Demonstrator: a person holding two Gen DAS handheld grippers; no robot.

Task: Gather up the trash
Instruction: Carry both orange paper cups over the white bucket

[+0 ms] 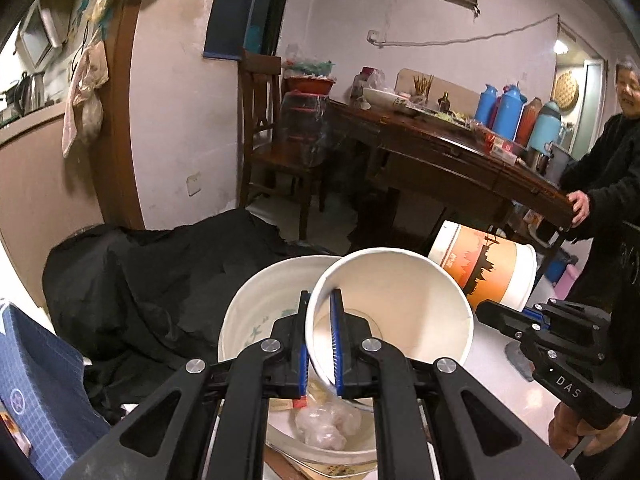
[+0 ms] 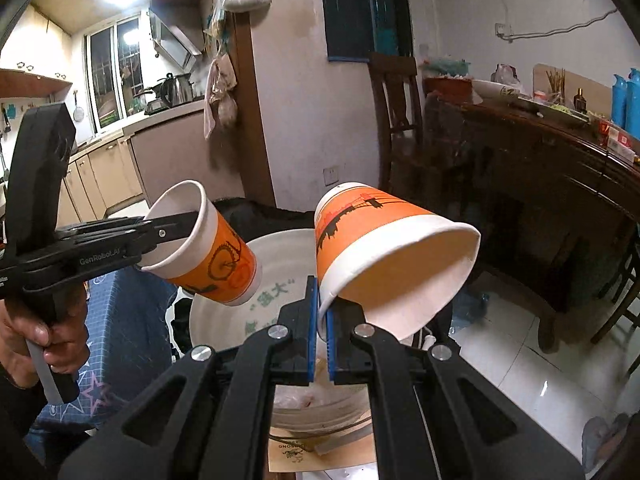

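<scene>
In the left wrist view, the left gripper point(image 1: 320, 344) points forward and somewhat downward, its blue-padded fingers point(image 1: 335, 344) pinching the near rim of a paper cup point(image 1: 390, 308), one finger inside the mouth and one outside. The cup's open mouth faces the camera and shows a white interior. It hangs over a white bucket point(image 1: 256, 316), at the bucket's right rim, and crumpled clear plastic point(image 1: 326, 426) lies at the bucket's bottom. At the right edge the right gripper point(image 1: 516, 320) reaches in from the right, held from below by a hand point(image 1: 576, 432), and grips a second orange cup point(image 1: 486, 270) that lies tilted on its side beyond the first cup. In the right wrist view, the right gripper point(image 2: 322, 336) also points forward and down, its fingers point(image 2: 312, 336) pressed onto the rim of the second orange cup point(image 2: 384, 256); the cup leans over with its base up to the left and its mouth down to the right, above the bucket's point(image 2: 280, 248) right side. The left gripper point(image 2: 180, 228) comes in level from the left, held by a hand point(image 2: 60, 332) wrapped round its grip, and clamps the rim of the paper cup point(image 2: 204, 248), which tilts over the bucket's left rim. A dark wooden table point(image 2: 560, 168) stands well apart at the right.
</scene>
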